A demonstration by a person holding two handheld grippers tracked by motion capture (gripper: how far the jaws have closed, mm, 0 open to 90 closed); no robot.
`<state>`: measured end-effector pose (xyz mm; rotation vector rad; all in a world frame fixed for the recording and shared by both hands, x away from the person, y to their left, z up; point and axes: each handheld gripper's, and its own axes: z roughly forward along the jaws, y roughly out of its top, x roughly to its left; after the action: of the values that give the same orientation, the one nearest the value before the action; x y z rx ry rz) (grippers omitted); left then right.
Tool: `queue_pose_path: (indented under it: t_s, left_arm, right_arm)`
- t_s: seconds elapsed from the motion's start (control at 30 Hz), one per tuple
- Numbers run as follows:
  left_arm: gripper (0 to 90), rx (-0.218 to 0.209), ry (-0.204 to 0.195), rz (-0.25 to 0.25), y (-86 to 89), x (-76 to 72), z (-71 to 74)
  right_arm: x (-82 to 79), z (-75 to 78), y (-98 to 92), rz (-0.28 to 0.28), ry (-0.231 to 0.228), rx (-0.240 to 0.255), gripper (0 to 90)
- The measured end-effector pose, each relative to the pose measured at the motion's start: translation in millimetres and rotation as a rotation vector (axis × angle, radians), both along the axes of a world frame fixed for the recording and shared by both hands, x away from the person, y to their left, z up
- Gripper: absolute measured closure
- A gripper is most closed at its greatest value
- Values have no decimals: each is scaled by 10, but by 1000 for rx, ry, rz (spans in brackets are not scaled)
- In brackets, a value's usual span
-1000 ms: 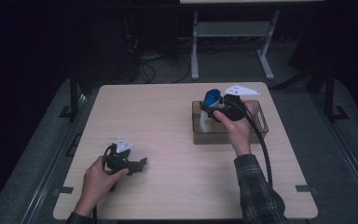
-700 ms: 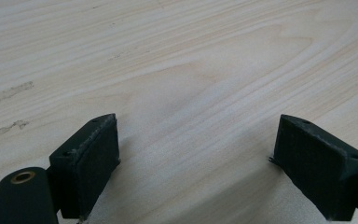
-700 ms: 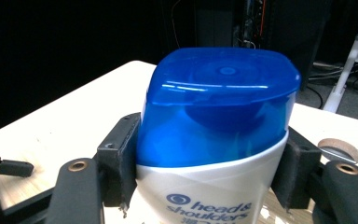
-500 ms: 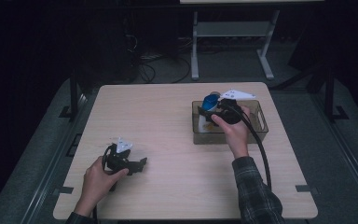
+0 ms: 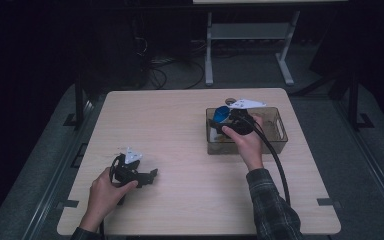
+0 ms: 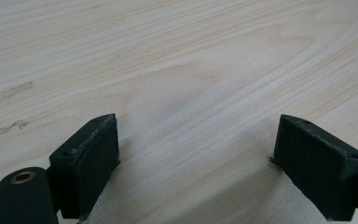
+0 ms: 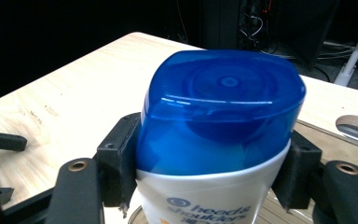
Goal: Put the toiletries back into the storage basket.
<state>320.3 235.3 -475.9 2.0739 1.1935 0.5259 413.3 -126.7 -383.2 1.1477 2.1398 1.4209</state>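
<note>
Right gripper [image 5: 228, 121]: right of centre in the high view, over the left end of the bin; its black jaws are clamped on either side of the bottle, just below the cap (seen close up in the right gripper view [image 7: 212, 175]).
Bottle: a white plastic shampoo bottle with a translucent blue cap [image 7: 221, 126], cap upward, in the middle of the right gripper view; in the high view its blue cap [image 5: 222, 114] shows at the bin's upper left corner.
Bin: a clear, smoke-tinted rectangular plastic bin [image 5: 275, 142] on the right half of the pale wooden table [image 5: 180, 125].
Left gripper [image 5: 150, 176]: lower left of the high view, low over bare tabletop, well apart from the bin; jaws spread wide with nothing between them [image 6: 198, 161].
</note>
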Motion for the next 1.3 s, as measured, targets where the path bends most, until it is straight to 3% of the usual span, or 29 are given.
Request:
queue_pose_path:
  t_s: [0.57, 0.73, 0.97, 1.3]
  left_arm:
    - [129, 4, -1, -1, 2, 1, 1]
    - [129, 3, -1, -1, 2, 1, 1]
    - [129, 2, 0, -1, 0, 1, 0]
    - [129, 0, -1, 1, -1, 0, 0]
  right_arm:
    - [24, -49, 29, 35, 35, -41, 342]
    - [10, -54, 51, 58, 44, -49, 253]
    - [1, -30, 24, 37, 49, -45, 238]
    - [-87, 7, -27, 40, 55, -80, 225]
